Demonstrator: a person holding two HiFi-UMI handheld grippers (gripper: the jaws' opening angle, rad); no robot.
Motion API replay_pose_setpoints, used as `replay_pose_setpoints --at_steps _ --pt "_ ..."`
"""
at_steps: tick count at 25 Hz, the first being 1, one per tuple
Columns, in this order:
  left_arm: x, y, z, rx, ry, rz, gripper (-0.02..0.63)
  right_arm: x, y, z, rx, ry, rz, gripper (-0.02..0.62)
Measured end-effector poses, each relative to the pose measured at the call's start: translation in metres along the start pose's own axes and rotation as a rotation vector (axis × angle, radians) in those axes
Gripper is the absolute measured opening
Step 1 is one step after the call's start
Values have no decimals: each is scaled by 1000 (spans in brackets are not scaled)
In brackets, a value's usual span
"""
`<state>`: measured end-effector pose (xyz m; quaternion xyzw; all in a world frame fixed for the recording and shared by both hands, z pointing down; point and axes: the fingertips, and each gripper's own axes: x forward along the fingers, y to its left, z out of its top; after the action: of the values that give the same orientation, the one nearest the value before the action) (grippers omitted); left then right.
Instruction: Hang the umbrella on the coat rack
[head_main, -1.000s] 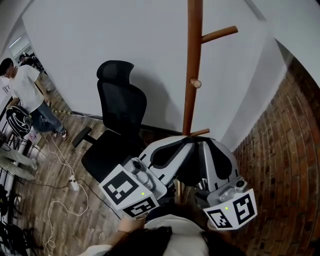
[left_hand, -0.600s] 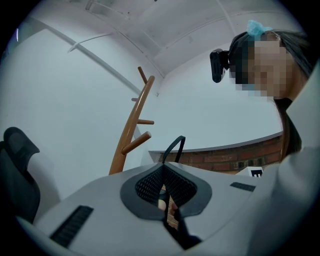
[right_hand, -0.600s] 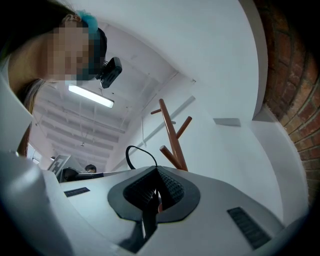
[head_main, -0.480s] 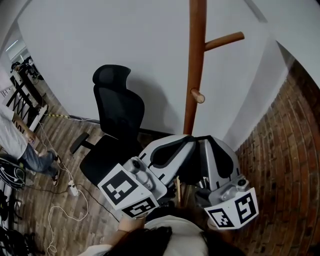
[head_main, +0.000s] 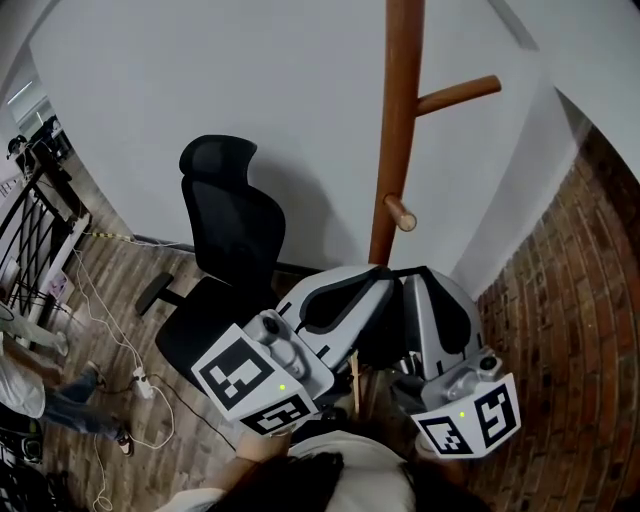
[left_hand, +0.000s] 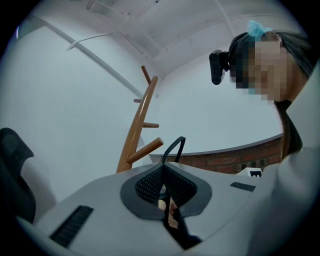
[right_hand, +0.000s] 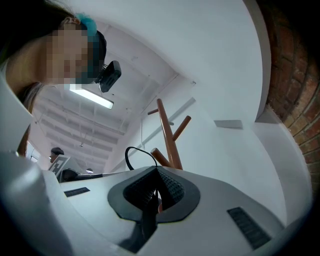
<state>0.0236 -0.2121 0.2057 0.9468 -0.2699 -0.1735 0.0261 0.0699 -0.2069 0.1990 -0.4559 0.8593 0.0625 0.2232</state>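
The wooden coat rack (head_main: 400, 120) stands against the white wall, with one peg (head_main: 458, 95) up right and a short peg (head_main: 400, 212) lower down. Both grippers are held close together just before its lower pole. My left gripper (head_main: 372, 282) is shut on the umbrella (left_hand: 170, 210): a tan handle piece and dark fabric sit between its pads. The umbrella's black strap loop (left_hand: 175, 147) rises above the jaws toward the rack (left_hand: 137, 130). My right gripper (head_main: 418, 282) is shut on the same umbrella, its loop (right_hand: 132, 155) arching left of the rack (right_hand: 167, 132). Most of the umbrella is hidden.
A black office chair (head_main: 230, 250) stands left of the rack. A brick wall (head_main: 560, 330) runs along the right. Cables and a power strip (head_main: 140, 380) lie on the wooden floor, a person's legs (head_main: 60, 395) show at lower left, and a metal railing (head_main: 30, 230) stands at far left.
The person at the left has walked down toward the lower left edge. The rack's pegs sit slightly lower right in view. Both grippers hold nearly the same place.
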Motion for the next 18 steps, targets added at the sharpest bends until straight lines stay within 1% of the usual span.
replay_pose_setpoints --at_steps 18 --pt "23 12 18 -15 -10 -53 11 22 -14 18 -37 -38 -23 34"
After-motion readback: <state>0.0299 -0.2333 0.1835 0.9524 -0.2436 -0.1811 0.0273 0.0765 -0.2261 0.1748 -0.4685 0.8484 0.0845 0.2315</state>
